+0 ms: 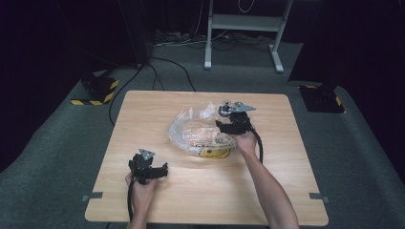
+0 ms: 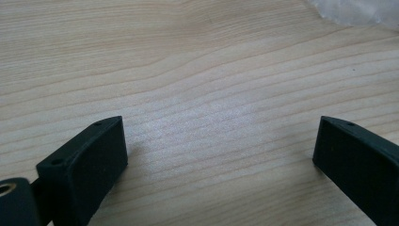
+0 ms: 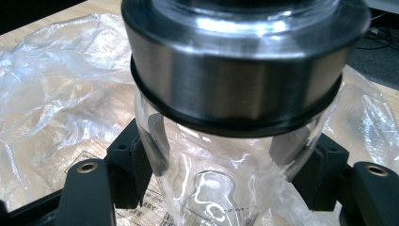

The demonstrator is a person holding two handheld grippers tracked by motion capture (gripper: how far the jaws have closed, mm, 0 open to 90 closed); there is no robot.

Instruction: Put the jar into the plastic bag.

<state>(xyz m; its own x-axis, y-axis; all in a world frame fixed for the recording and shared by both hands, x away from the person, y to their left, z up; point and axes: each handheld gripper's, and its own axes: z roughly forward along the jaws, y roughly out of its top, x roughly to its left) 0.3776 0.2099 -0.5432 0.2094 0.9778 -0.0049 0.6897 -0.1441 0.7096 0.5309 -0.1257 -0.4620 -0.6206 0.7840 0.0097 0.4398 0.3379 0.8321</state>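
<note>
Right gripper view: right gripper (image 3: 226,174) clamped a glass jar (image 3: 221,188) below its steel lid (image 3: 240,70), jar axis running up from the fingers (image 3: 136,165); plastic bag (image 3: 61,84) lay beyond. High view: left gripper (image 1: 152,171), jaws wide and empty, sat on table (image 1: 267,191), farther from jar.

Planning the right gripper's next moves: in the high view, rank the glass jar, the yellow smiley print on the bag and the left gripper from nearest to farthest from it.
1. Glass jar: clamped in the right gripper.
2. Yellow smiley print: on the plastic bag, just below.
3. Left gripper: far off at the table's lower left.
</note>
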